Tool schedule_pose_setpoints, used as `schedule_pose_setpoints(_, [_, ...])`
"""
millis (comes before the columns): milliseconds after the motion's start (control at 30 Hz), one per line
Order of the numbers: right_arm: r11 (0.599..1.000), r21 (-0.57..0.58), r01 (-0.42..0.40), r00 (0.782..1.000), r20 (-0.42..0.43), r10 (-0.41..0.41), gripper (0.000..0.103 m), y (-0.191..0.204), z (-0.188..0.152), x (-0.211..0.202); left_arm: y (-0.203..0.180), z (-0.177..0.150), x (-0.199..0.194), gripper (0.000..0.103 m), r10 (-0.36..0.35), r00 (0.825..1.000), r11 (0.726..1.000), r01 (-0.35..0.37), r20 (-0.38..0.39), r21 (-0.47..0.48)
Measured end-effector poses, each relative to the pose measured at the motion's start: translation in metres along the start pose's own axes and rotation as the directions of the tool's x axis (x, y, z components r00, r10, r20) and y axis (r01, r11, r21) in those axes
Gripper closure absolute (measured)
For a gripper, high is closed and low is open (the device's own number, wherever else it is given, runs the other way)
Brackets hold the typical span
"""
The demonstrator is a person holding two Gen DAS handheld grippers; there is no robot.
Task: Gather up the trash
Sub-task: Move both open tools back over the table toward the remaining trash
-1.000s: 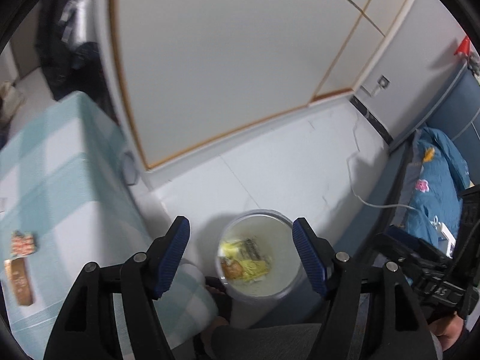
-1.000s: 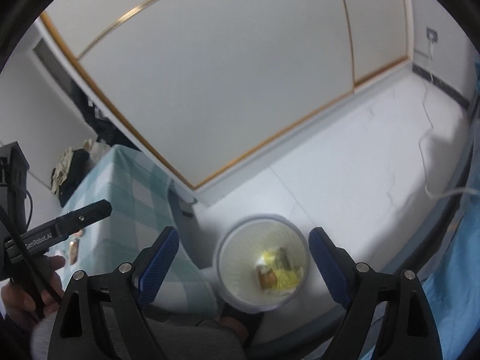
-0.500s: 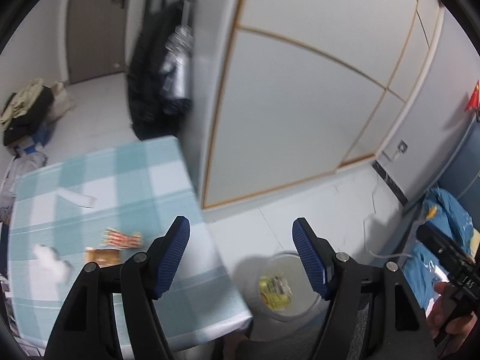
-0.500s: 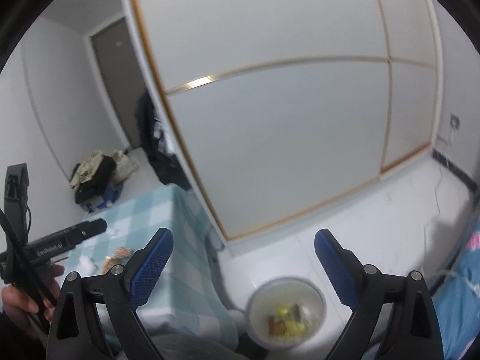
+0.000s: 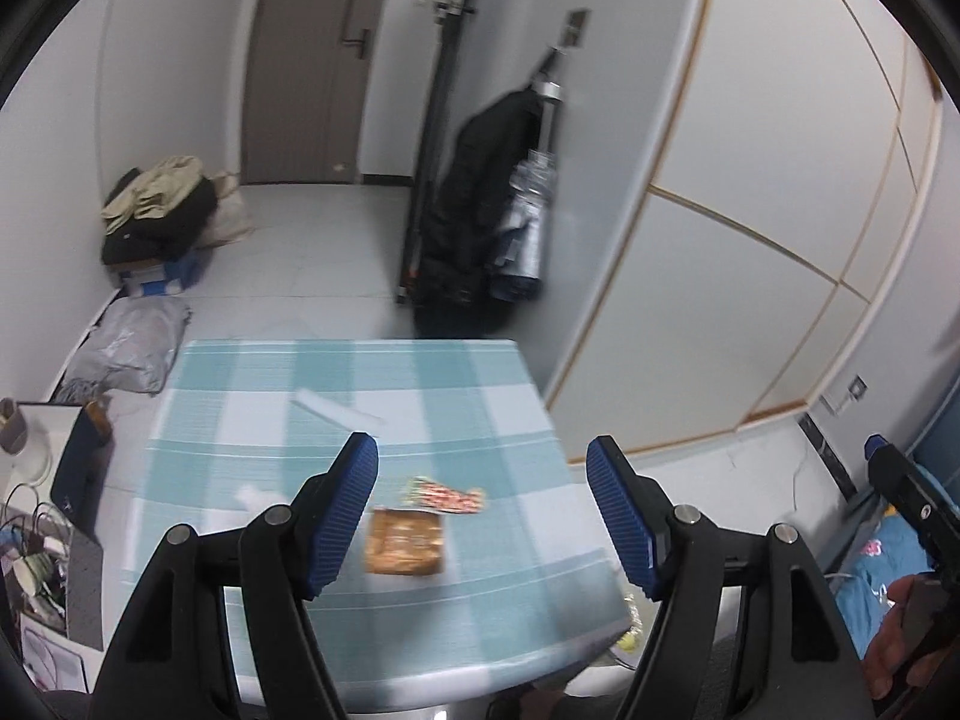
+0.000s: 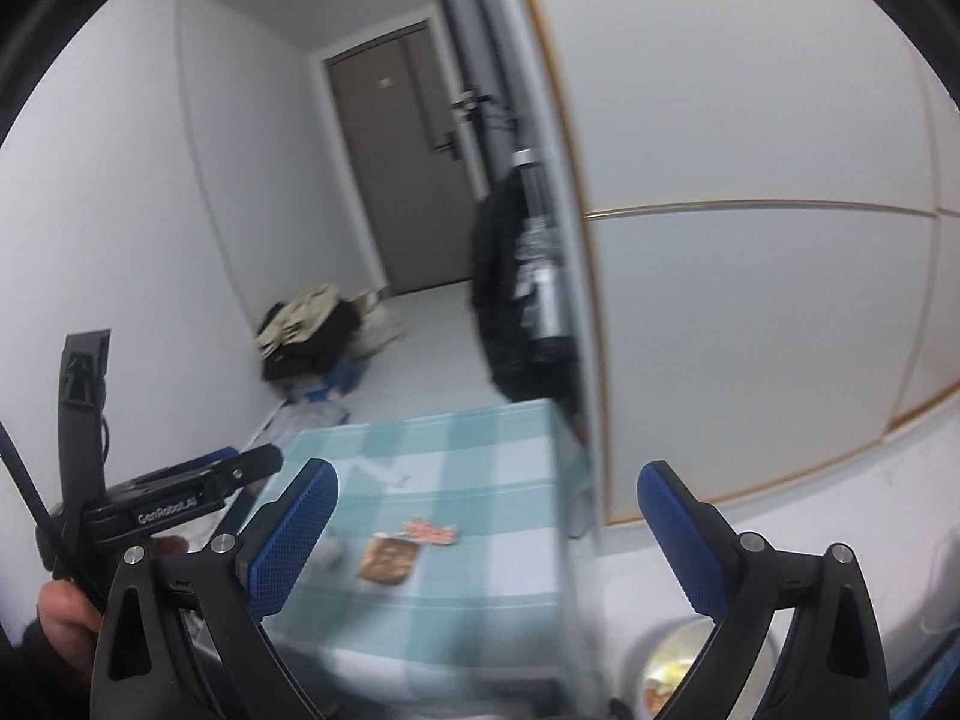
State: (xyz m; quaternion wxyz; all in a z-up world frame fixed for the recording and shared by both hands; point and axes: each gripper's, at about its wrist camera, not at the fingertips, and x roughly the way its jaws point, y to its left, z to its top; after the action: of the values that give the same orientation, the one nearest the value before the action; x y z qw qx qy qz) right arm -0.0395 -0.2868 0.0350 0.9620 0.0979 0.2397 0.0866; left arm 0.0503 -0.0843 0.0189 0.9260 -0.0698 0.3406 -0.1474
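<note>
A round white bin (image 6: 690, 669) stands on the floor just past the table's right edge. Only part of it shows in the right wrist view, and some yellow and brown trash (image 6: 663, 681) lies inside it.

The table (image 5: 456, 612) has a blue and white checked cloth. Four bits of trash lie on it. A brown wrapper (image 5: 405, 549) lies near the middle, toward the near edge. A red and white wrapper (image 5: 445, 495) lies just behind it, almost touching. A white crumpled tissue (image 5: 255, 498) lies to the left of them, partly hidden by a finger. A long white strip of paper (image 5: 337, 411) lies farther back, well apart from the others.

The left gripper (image 5: 483, 516) hangs over the table with its two blue fingers (image 5: 339, 516) apart and nothing between them. The right gripper (image 6: 486, 546) has just been opening, and its two fingers stand wide apart with nothing held. A hand (image 6: 63, 618) holds the left gripper's handle.
</note>
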Motion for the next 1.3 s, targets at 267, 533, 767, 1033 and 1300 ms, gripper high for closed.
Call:
schedule_pose_setpoints(267, [0.995,0.023,-0.094,0.993,-0.072,0.095,0.002,0.046,-0.005,0.046,0.058,-0.004,-0.014,0.024,0.086,0.996,0.994,-0.085,0.017,-0.063])
schedule_pose_setpoints(533, [0.989,-0.027,-0.145,0.983,-0.121,0.141,0.002,0.083,-0.006,0.086,0.119,-0.011,-0.011,0.020,0.178,0.984,0.969,-0.171,0.025,-0.178])
schedule_pose_setpoints(767, [0.984,-0.018,-0.175,0.973,-0.155,0.170,0.002,0.099,-0.004,0.125,0.145,-0.017,0.002,0.020,0.216,0.976,0.960,-0.212,0.003,-0.182])
schedule_pose_setpoints(1033, [0.983,-0.039,-0.182,0.960,-0.223,0.168,0.002,0.110,-0.003,0.177,0.169,-0.022,0.021,0.019,0.201,0.979,0.958,-0.205,-0.038,-0.199])
schedule_pose_setpoints(1300, [0.978,-0.102,-0.182,0.936,-0.322,0.140,0.002,0.120,-0.001,0.246,0.198,-0.030,0.045,0.020,0.182,0.972,0.943,-0.215,-0.147,-0.253])
